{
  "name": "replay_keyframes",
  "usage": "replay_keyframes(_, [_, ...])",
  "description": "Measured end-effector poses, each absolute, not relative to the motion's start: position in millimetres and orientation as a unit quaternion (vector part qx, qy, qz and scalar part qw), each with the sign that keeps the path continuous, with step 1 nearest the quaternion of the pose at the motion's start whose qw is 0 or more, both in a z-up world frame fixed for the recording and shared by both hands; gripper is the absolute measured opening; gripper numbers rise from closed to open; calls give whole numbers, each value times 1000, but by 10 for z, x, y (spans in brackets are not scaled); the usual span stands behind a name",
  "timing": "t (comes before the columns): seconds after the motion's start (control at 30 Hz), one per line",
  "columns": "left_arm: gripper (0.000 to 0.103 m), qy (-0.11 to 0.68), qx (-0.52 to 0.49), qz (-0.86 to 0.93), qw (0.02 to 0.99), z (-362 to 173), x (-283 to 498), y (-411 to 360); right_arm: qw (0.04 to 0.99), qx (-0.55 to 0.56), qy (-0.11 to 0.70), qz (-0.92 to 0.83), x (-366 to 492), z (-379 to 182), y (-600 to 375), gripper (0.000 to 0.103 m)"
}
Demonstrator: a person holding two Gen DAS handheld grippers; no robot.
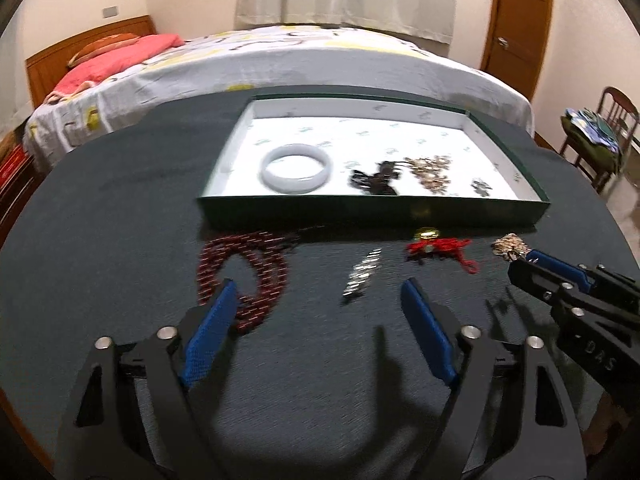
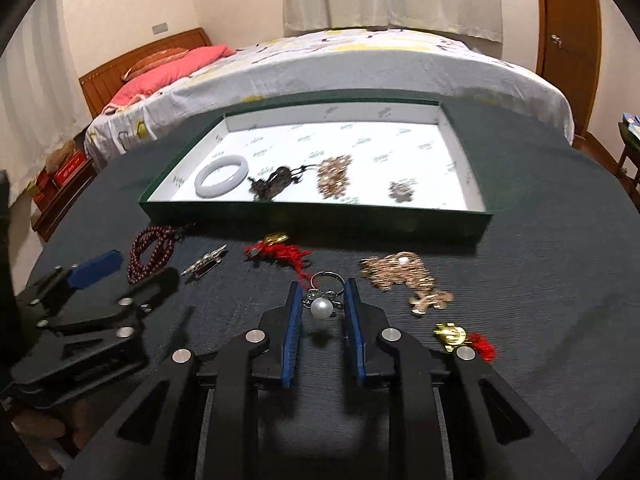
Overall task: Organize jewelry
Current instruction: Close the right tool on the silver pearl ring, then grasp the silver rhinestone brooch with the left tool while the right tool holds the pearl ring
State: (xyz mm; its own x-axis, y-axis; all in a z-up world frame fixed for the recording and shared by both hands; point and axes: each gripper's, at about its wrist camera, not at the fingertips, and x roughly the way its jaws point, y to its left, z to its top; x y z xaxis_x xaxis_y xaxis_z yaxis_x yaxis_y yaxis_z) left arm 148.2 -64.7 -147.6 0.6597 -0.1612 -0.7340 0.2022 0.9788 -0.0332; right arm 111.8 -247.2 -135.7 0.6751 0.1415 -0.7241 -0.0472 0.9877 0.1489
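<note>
A green tray (image 1: 372, 213) (image 2: 312, 216) with a white floor holds a white bangle (image 1: 297, 167) (image 2: 221, 176), a dark piece (image 1: 376, 179), a gold chain (image 1: 430, 170) and a small brooch (image 2: 402, 191). On the dark table lie red beads (image 1: 244, 276) (image 2: 150, 250), a silver pin (image 1: 362, 274) (image 2: 204, 264), a red cord charm (image 1: 438, 250) (image 2: 278, 254) and a gold necklace (image 2: 404, 276). My left gripper (image 1: 320, 292) is open and empty above the table. My right gripper (image 2: 322, 292) (image 1: 520, 260) has its jaws around a pearl ring (image 2: 323, 302), which seems lifted over its shadow.
A gold and red charm (image 2: 460, 338) lies by my right gripper's right finger. A bed (image 1: 280, 64) stands behind the table, a wooden door (image 1: 516, 20) and a chair (image 1: 600, 132) at the right, a low shelf (image 2: 56, 192) at the left.
</note>
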Motion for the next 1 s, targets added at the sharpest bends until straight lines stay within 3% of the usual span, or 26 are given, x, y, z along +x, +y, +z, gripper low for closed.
replay_keyframes(0.47, [42, 430, 56, -128, 892, -1649, 1734, -920, 912, 103, 394, 49, 1068, -1384, -2794, 22])
replay_keyframes(0.7, [16, 431, 56, -144, 889, -1636, 1752, -883, 911, 111, 394, 50, 1074, -1410, -2819, 22])
replay_keyframes(1.0, [14, 428, 48, -150, 890, -1627, 1703, -849, 910, 109, 396, 50, 1075, -1430, -2809, 22])
